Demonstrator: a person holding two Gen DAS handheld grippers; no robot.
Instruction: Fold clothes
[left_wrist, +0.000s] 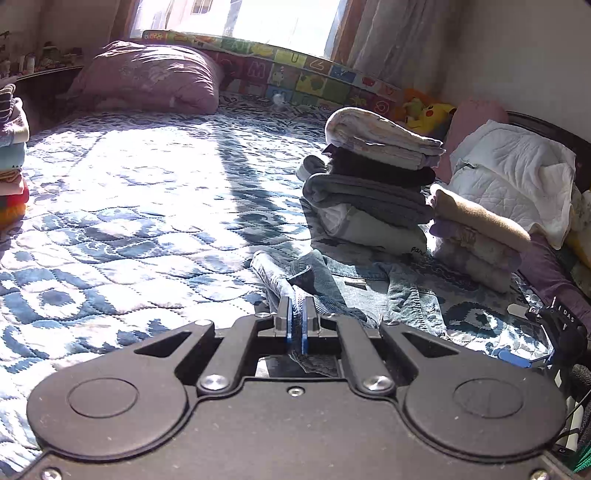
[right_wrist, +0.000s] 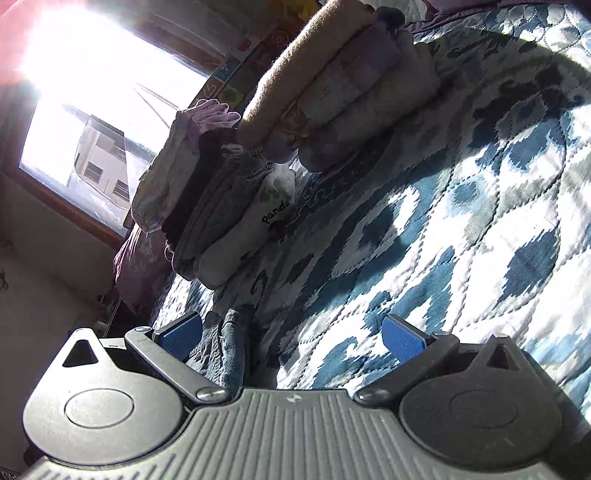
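Left claw (left_wrist: 295, 317) clenched on jeans (left_wrist: 354, 291) — right claw (right_wrist: 291, 338) released beside them

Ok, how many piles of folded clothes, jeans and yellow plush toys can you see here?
Piles of folded clothes: 3
Jeans: 1
Yellow plush toys: 1
Total: 5

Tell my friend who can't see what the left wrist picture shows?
The left gripper is shut on denim jeans lying on a blue-and-white quilt. Behind the jeans stand two stacks of folded clothes, with a purple pillow under a sunny window.
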